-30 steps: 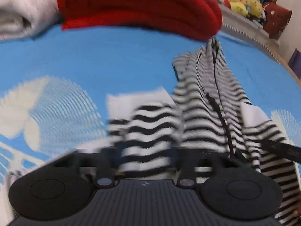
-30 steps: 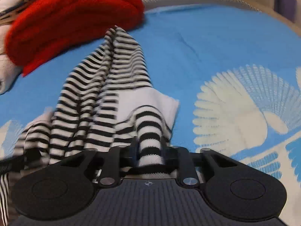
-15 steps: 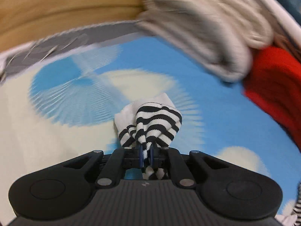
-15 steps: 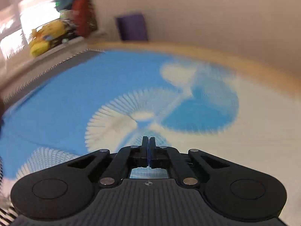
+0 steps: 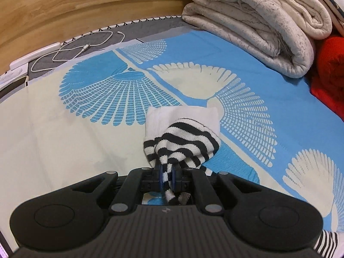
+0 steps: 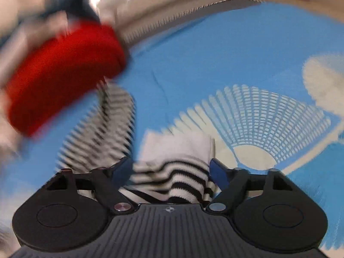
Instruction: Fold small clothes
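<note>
Meanwhile left fingers (image 5: 162, 177) pinch striped sock (image 5: 182, 137), white cuff pointing away; right fingers (image 6: 217, 172) spread.

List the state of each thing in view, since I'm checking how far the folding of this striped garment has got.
Left gripper: shut on the striped cuff.
Striped cuff: bunched, white edge showing, lifted off the sheet.
Right gripper: open, fingers either side of a second cuff.
Second cuff: blurred, lying between the open fingers, not pinched.
Cream quilt: folded.
Red blanket: folded, blurred.
White cable: loosely looped, no device visibly attached.
</note>
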`<state>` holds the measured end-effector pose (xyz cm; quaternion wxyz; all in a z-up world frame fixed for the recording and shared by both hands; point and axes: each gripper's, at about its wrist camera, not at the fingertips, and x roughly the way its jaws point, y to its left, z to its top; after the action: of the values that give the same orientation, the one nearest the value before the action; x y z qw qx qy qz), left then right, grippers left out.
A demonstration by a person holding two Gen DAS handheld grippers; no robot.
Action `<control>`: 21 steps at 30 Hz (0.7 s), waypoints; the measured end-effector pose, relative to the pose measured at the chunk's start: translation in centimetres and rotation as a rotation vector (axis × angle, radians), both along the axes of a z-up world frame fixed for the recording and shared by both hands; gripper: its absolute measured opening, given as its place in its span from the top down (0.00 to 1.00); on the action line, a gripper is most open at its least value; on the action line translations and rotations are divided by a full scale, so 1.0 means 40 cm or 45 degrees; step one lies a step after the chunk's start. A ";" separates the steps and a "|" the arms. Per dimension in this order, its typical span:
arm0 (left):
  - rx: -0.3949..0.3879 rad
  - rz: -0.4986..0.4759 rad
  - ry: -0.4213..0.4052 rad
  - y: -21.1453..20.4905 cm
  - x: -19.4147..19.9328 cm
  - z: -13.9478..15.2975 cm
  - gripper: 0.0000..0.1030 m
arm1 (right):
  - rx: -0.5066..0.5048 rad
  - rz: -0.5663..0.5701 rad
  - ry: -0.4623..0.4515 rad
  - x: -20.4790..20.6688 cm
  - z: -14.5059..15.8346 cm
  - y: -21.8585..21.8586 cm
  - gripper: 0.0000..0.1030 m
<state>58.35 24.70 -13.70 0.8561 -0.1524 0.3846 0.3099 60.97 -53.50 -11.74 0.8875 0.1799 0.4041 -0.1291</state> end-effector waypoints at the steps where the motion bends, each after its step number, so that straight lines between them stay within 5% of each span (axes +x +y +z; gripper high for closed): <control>1: 0.002 -0.006 0.005 0.002 -0.001 0.000 0.92 | -0.047 -0.037 -0.007 -0.016 0.007 0.016 0.99; 5: -0.010 -0.018 0.012 0.016 -0.004 0.006 0.92 | -0.218 -0.377 -0.179 -0.151 0.113 -0.118 0.99; 9: -0.014 -0.016 0.000 0.018 -0.007 -0.003 0.92 | -0.410 -1.122 -0.080 -0.355 0.181 -0.429 0.97; 10: -0.005 -0.018 -0.002 0.015 -0.008 -0.005 0.92 | -0.391 -1.255 -0.030 -0.409 0.181 -0.500 0.85; 11: 0.006 -0.020 -0.003 0.010 -0.010 -0.006 0.91 | -0.314 -1.309 0.011 -0.463 0.166 -0.572 0.60; 13: 0.026 -0.027 -0.001 0.004 -0.012 -0.005 0.90 | -0.146 -1.214 -0.039 -0.561 0.145 -0.647 0.42; 16: 0.024 -0.026 0.000 0.006 -0.018 0.000 0.86 | -0.007 -1.153 -0.142 -0.703 0.097 -0.673 0.36; 19: 0.021 -0.007 0.005 0.006 -0.026 0.004 0.84 | 0.132 -1.080 -0.115 -0.764 0.018 -0.674 0.35; 21: 0.021 0.008 0.009 0.004 -0.033 0.007 0.84 | 0.177 -1.152 -0.119 -0.817 -0.026 -0.665 0.35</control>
<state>57.03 24.86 -13.44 0.8550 -0.1455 0.3843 0.3165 28.28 -80.12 -12.77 0.7451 0.4029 0.2521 -0.4680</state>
